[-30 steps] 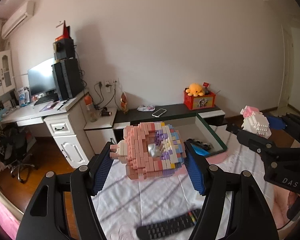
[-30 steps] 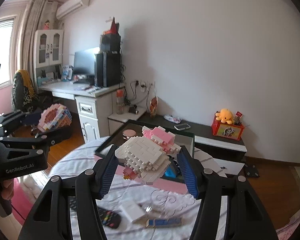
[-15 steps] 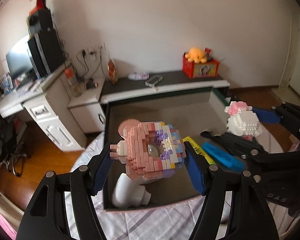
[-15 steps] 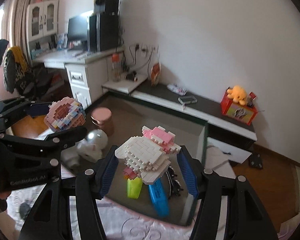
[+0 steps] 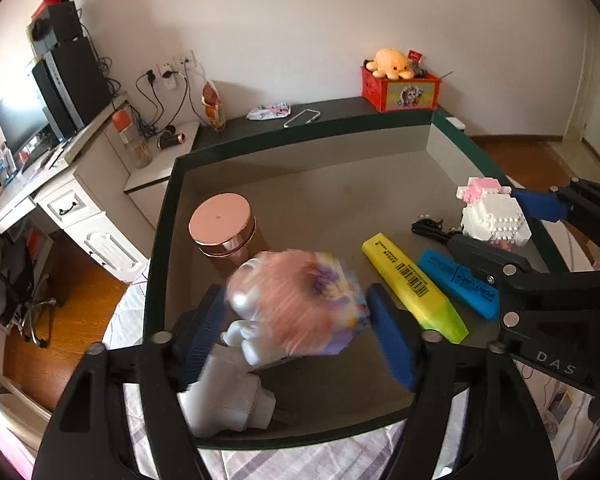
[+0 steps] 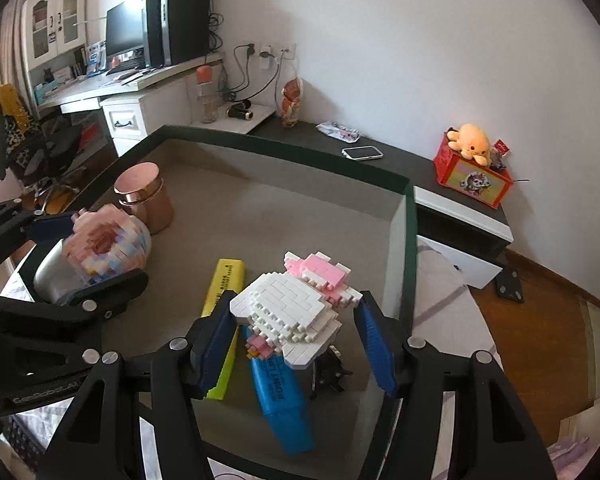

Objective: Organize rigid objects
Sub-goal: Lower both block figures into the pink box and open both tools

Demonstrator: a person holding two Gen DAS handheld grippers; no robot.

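Left wrist view: a shallow tray [image 5: 158, 216] with a dark green rim sits on a striped cloth and holds one copper-lidded jar [image 5: 223, 229], one white-and-silver gadget [image 5: 228, 392], one yellow highlighter [image 5: 412, 284], one blue highlighter [image 5: 458, 282] and one small black clip [image 5: 428, 224]. Two brick models are in play. The pink model [image 5: 296, 300], blurred, lies between the blue pads of the left hand-held gripper [image 5: 300, 332], over the near left part of the tray, just in front of the jar and above the gadget. The jaws have just been opening and stand wider than the model, with a gap showing at the right pad; the model looks loose between them. At the right, the right hand-held gripper [image 5: 496, 224] carries the white model [image 5: 494, 220].

In the right wrist view the white model [image 6: 296, 312], with its pink bow, is clamped between the pads of the right hand-held gripper [image 6: 296, 344], above the two highlighters and the clip at the near right of the tray [image 6: 408, 248]. The yellow highlighter [image 6: 220, 292] lies left of the blue one [image 6: 284, 396]. At the left, the left hand-held gripper [image 6: 100, 248] frames the pink model [image 6: 108, 244], with the jar [image 6: 144, 196] just beyond it.
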